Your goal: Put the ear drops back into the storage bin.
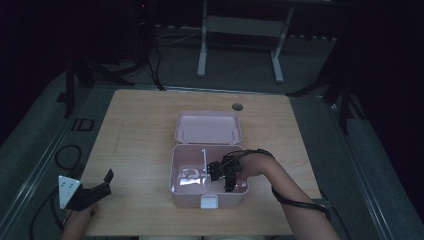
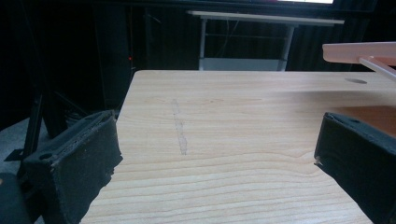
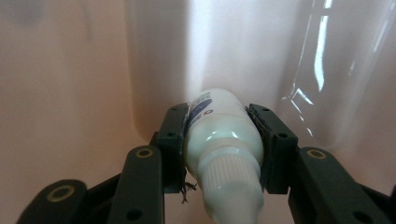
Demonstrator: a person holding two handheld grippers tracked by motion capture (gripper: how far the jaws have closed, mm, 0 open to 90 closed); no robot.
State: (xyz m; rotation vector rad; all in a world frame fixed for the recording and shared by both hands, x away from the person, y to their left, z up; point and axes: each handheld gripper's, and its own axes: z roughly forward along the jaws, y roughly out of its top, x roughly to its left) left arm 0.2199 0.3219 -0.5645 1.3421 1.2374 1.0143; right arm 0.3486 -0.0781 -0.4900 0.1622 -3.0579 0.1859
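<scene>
Pink plastic box (image 1: 186, 192) lies open on the tabletop (image 1: 135, 145); our right claw (image 3: 223, 140), clamped on a small white bottle (image 3: 223, 135), sits inside its right compartment. Release remains. Our left claw (image 2: 215, 154) gapes empty near left.

Setting: dim lab or recording room.
Wooden bench (image 1: 140, 130); black stand legs (image 1: 75, 75); floor cables (image 1: 67, 155); white frame (image 1: 240, 35) beyond far edge.
</scene>
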